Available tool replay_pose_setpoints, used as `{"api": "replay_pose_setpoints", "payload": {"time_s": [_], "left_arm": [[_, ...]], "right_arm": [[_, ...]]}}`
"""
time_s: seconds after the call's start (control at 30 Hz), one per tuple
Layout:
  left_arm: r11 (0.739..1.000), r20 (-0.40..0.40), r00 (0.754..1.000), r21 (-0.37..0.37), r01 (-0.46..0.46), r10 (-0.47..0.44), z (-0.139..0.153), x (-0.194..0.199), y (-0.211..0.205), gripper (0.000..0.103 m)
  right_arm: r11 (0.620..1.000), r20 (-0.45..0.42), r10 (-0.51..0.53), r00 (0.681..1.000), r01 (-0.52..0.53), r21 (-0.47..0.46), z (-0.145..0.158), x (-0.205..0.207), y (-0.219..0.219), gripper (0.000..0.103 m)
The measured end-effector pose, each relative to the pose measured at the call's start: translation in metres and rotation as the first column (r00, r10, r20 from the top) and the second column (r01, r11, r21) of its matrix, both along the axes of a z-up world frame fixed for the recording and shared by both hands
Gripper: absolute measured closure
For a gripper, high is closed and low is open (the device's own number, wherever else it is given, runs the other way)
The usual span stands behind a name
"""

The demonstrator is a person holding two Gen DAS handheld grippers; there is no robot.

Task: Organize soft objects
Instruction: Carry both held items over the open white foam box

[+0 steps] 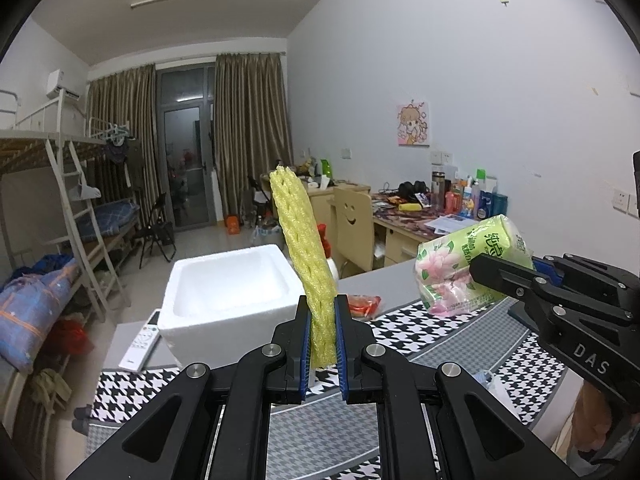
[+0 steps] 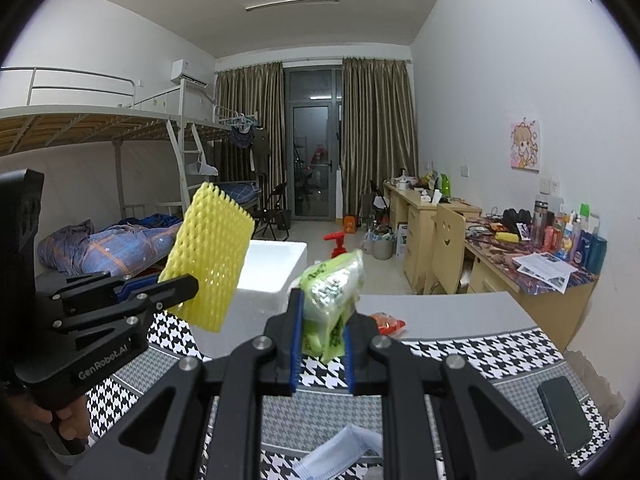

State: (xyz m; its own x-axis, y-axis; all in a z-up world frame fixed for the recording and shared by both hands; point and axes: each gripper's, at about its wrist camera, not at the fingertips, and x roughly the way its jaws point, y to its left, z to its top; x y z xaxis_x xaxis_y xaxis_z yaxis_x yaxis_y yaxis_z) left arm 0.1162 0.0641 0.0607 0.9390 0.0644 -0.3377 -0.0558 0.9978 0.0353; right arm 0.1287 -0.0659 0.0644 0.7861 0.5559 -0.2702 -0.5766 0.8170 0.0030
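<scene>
Gripping a yellow foam net sleeve point(image 1: 308, 264) in my left gripper point(image 1: 321, 340), jaws nearly closed w/ the blue pads point(image 1: 305, 344) pinching its lower end; the sleeve stands almost upright, leaning a bit left, lifted off the table. My right gripper point(image 2: 322, 344) clamps a green tissue pack point(image 2: 330, 292) w/ pink flower print, jaws narrowed onto its lower part, pack held in the air too. In the left wrist view the right gripper point(image 1: 486, 270) sits off to the right, pack point(image 1: 468, 264) sticking out beyond its fingers. In the right wrist view the left gripper point(image 2: 176, 284) comes in from the left w/ the sleeve point(image 2: 210, 256) face-on.

Below both: a table w/ a black-and-white houndstooth cloth point(image 2: 460, 352). A light blue face mask point(image 2: 340, 456) lies closest to me, a dark phone point(image 2: 564, 412) to the right. Further on, a white foam box point(image 1: 228, 292), open top, sits on the table's grey part, just beyond the sleeve. Left of it a white remote point(image 1: 140, 344); right of it a red-orange packet point(image 1: 362, 304). Beyond the table: desks w/ clutter, a wooden chair w/ a smiley cutout point(image 1: 352, 220), bunk beds at left, curtains at the far end.
</scene>
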Motion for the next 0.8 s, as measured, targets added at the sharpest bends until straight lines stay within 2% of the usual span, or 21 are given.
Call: {"api": "replay_pose_setpoints", "payload": {"time_s": [0.5,0.8], "left_arm": [[0.999,0.028,0.999,0.006,-0.035,0.035,0.013,0.010,0.016,0.091],[0.995,0.041,0.994,0.002,-0.101,0.100,0.022,0.022,0.031,0.091]], "right_arm": [[0.999,0.009,0.033,0.999,-0.033,0.012,0.013,0.015,0.019,0.083],[0.999,0.013,0.039,0.999,-0.039,0.002,0.021,0.029,0.035,0.083]]}}
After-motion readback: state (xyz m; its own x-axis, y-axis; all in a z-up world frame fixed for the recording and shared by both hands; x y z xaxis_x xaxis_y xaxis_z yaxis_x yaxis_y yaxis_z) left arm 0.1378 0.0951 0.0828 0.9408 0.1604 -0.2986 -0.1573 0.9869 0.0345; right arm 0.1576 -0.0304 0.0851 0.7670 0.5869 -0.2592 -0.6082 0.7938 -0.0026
